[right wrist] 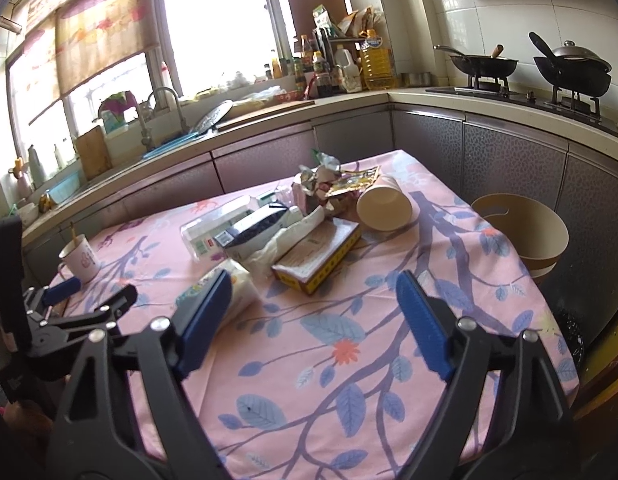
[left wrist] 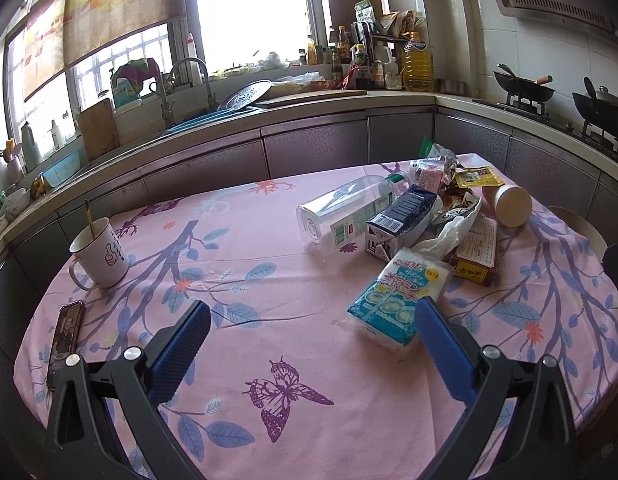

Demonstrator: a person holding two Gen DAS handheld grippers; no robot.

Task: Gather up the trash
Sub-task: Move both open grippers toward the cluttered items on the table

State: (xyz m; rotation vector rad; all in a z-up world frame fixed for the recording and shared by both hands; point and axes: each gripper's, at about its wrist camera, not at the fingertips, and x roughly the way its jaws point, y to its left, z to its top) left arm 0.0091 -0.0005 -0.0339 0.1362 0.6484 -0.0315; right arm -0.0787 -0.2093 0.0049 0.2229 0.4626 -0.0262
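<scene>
On the pink flowered tablecloth (left wrist: 265, 268) lies a heap of trash. It holds a clear plastic bottle (left wrist: 341, 212) on its side, a dark blue carton (left wrist: 401, 216), a blue and white tissue pack (left wrist: 397, 296), a brown and yellow box (left wrist: 475, 248), a tipped paper cup (left wrist: 509, 204) and crumpled wrappers (left wrist: 441, 172). My left gripper (left wrist: 313, 304) is open above bare cloth, its right finger just beside the tissue pack. My right gripper (right wrist: 315, 276) is open too, nothing between its fingers, a little short of the box (right wrist: 321, 252). The tissue pack (right wrist: 245, 284) lies behind its left finger.
A tan round bin (right wrist: 525, 236) stands past the table's right edge. A white mug (left wrist: 101, 256) with a stick in it and a phone (left wrist: 65, 340) sit at the table's left. Behind run the kitchen counter (left wrist: 309, 120), the sink and two woks (right wrist: 569, 68) on the stove.
</scene>
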